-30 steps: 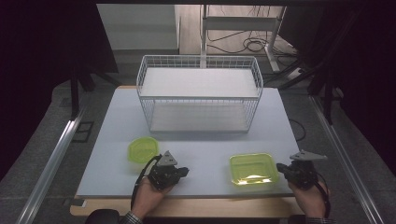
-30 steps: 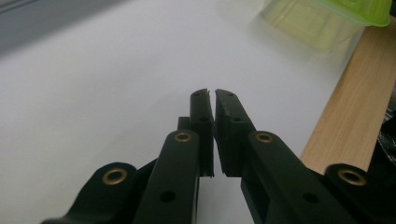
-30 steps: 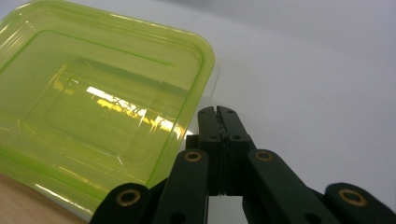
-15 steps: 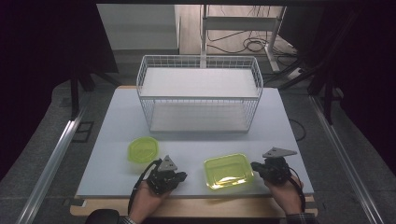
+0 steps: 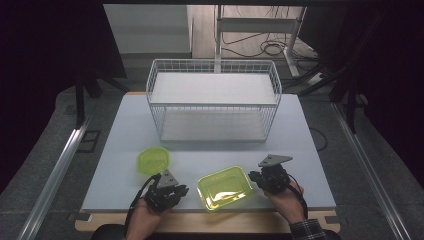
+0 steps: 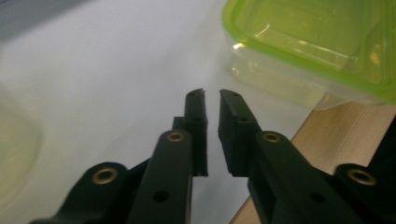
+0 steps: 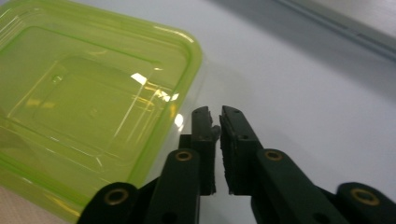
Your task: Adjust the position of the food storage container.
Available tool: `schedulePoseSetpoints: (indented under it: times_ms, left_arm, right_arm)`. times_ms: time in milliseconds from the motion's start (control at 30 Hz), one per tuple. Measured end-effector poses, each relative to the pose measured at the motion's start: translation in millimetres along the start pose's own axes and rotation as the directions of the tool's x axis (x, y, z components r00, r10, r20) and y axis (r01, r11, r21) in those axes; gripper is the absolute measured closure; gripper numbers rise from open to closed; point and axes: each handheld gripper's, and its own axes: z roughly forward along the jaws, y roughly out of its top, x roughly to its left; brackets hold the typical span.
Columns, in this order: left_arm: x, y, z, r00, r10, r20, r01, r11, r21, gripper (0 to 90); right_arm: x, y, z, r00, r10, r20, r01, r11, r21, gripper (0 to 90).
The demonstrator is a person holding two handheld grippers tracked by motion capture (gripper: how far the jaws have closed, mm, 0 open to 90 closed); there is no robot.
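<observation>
A square, clear green lidded container [image 5: 225, 187] lies near the table's front edge, between my two grippers. My left gripper [image 5: 182, 190] lies low at the container's left, apart from it. In the left gripper view the left gripper [image 6: 212, 93] points past the container [image 6: 317, 37]. Its jaws have just been opening to a narrow gap that holds nothing. My right gripper [image 5: 253, 176] is at the container's right side. In the right gripper view the right gripper [image 7: 215, 112] sits just beside the container's rim [image 7: 187, 84]. Its jaws have also just been opening, with nothing between them.
A round green lid [image 5: 153, 160] lies on the white table [image 5: 300, 150] behind the left gripper. A tall white wire basket [image 5: 214, 100] stands at the table's back middle. The wooden front edge [image 6: 345, 121] runs just under the container.
The square container has slid left along the front edge, and the right gripper came with it. Both pairs of jaws now show a slight gap. The left hand has shifted little.
</observation>
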Motion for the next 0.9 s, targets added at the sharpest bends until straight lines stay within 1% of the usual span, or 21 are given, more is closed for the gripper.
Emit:
schedulePoseSetpoints:
  times_ms: [67, 100, 133, 167, 200, 267, 367, 433, 533, 567, 600, 667, 700, 733, 900]
  left_arm:
    - [-0.6, -2.3, -3.5, 0.9998, 0.012, -0.017, -0.012, 0.9999, -0.004, 68.2]
    - [-1.6, -3.5, -4.7, 0.9994, 0.021, -0.028, -0.021, 0.9998, -0.001, 62.9]
    - [-1.6, -3.5, -4.7, 0.9994, 0.021, -0.028, -0.021, 0.9998, -0.001, 57.7]
    - [-3.3, -5.2, -5.6, 0.9983, 0.037, -0.045, -0.036, 0.9993, 0.001, 53.2]
    - [-5.4, -7.6, -6.1, 0.997, 0.048, -0.062, -0.047, 0.9989, 0.006, 49.2]
    - [-7.0, -9.9, -6.2, 0.9972, 0.045, -0.06, -0.045, 0.999, -0.004, 40.8]
    - [-7.8, -11.2, -6.5, 0.9975, 0.043, -0.056, -0.044, 0.9988, -0.019, 31.0]
    - [-8.1, -11.5, -6.2, 0.9981, 0.042, -0.045, -0.044, 0.9987, -0.028, 24.6]
    - [-9.0, -11.9, -3.0, 0.9981, 0.05, -0.035, -0.05, 0.9986, -0.013, 14.1]
    - [-9.0, -11.9, -3.0, 0.9981, 0.05, -0.035, -0.05, 0.9986, -0.013, 12.2]
    - [-9.5, -12.3, -0.9, 0.998, 0.054, -0.032, -0.055, 0.9985, -0.009, 10.7]
    - [-9.9, -12.4, 0.5, 0.9976, 0.057, -0.038, -0.058, 0.9983, -0.008, 7.3]
    - [-10.3, -12.7, 1.6, 0.9966, 0.066, -0.049, -0.066, 0.9978, -0.008, 6.9]
    - [-10.3, -12.7, 1.6, 0.9966, 0.066, -0.049, -0.066, 0.9978, -0.008, 6.2]
    - [-8.8, -13.3, 0.2, 0.994, 0.078, -0.076, -0.083, 0.9945, -0.064, 3.6]
  right_arm:
    - [-1.9, -1.8, -4.7, 0.9995, -0.019, 0.023, 0.02, 1.0, -0.014, 76.3]
    - [-3.1, -3.2, -7.5, 0.9993, -0.022, 0.032, 0.023, 0.999, -0.023, 73.3]
    - [-3.1, -3.2, -7.5, 0.9993, -0.022, 0.032, 0.023, 0.999, -0.023, 73.3]
    - [-6.4, -7.0, -14.1, 0.9991, -0.01, 0.041, 0.012, 0.999, -0.04, 67.2]
    - [-7.7, -8.4, -16.1, 0.9992, -0.008, 0.04, 0.01, 0.999, -0.046, 65.2]
    - [-11.2, -12.7, -21.5, 0.9989, -0.002, 0.046, 0.005, 0.998, -0.056, 60.0]
    - [-14.5, -17.7, -26.7, 0.999, 0.015, 0.043, -0.011, 0.997, -0.073, 52.6]
    - [-15.3, -19.5, -28.3, 0.9987, 0.018, 0.047, -0.014, 0.997, -0.079, 46.8]
    - [-16.5, -21.7, -28.0, 0.999, 0.013, 0.042, -0.009, 0.996, -0.086, 36.9]
    - [-16.5, -21.7, -28.0, 0.999, 0.013, 0.042, -0.009, 0.996, -0.086, 36.9]
    - [-17.1, -23.2, -24.9, 0.9993, -0.004, 0.038, 0.007, 0.997, -0.072, 30.8]
    - [-17.8, -24.8, -21.5, 0.9993, -0.007, 0.038, 0.01, 0.998, -0.06, 25.6]
    - [-18.5, -25.3, -20.4, 0.9992, -0.009, 0.038, 0.011, 0.998, -0.055, 23.4]
    - [-19.0, -26.0, -18.7, 0.9993, -0.002, 0.037, 0.004, 0.998, -0.055, 21.4]
    - [-23.0, -28.3, -16.4, 0.9986, 0.03, 0.045, -0.026, 0.997, -0.072, 12.5]
